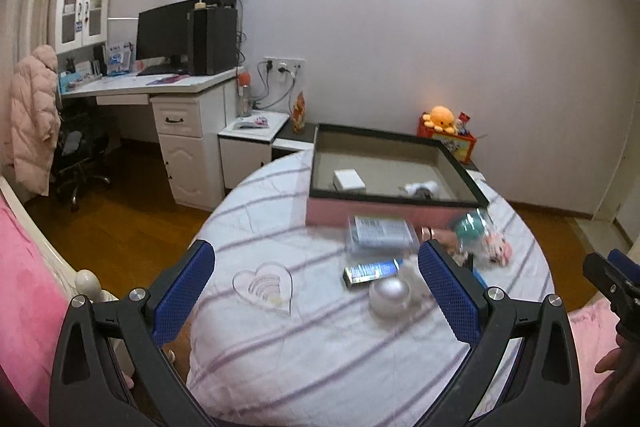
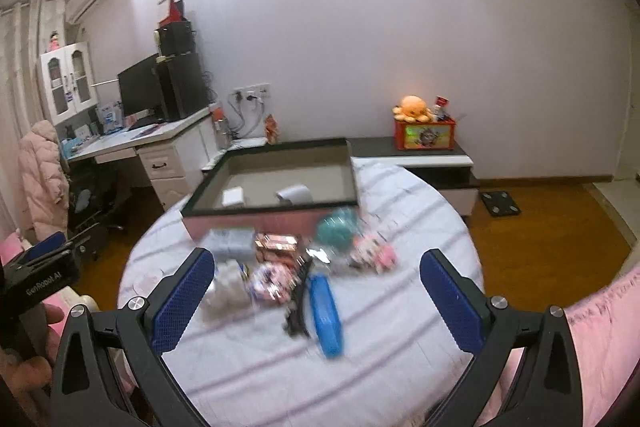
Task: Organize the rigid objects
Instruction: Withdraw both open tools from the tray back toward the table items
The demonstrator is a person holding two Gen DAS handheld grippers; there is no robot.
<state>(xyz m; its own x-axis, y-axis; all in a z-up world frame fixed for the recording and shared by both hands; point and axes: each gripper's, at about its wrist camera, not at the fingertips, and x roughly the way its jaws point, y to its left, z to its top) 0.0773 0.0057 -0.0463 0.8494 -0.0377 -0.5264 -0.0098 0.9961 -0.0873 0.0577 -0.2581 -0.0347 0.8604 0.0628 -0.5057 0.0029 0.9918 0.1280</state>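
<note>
Both of my hand-held grippers hang wide and empty over the round striped surface (image 1: 320, 367), jaws well apart, nothing between them. Left hand-held gripper (image 1: 316, 291) faces the left side of the clutter; right hand-held gripper (image 2: 316, 299) faces the middle of it.

Loose items sit in a blurred heap just before the pink box (image 1: 360, 217), which is open-topped with a dark rim, on the far side of the surface. Two white things already lie in the box.

Key relation: the blue case (image 2: 327, 315) lies straight ahead of my right hand-held gripper, between the finger lines. Its long axis runs roughly away from me, tilted slightly, so the jaws would span its short width. Right hand is the nearer one, I judge. It looks like a slim hard oblong with rounded ends. A black comb-like piece (image 2: 298, 307) lies just beside it on the left, maybe touching; blur hides that.

Nearest my left hand-held gripper: a pearly round jar (image 1: 390, 297), a shiny blue packet (image 1: 372, 271) behind it, and a clear heart-shaped dish (image 1: 266, 285) apart to the left.
</note>
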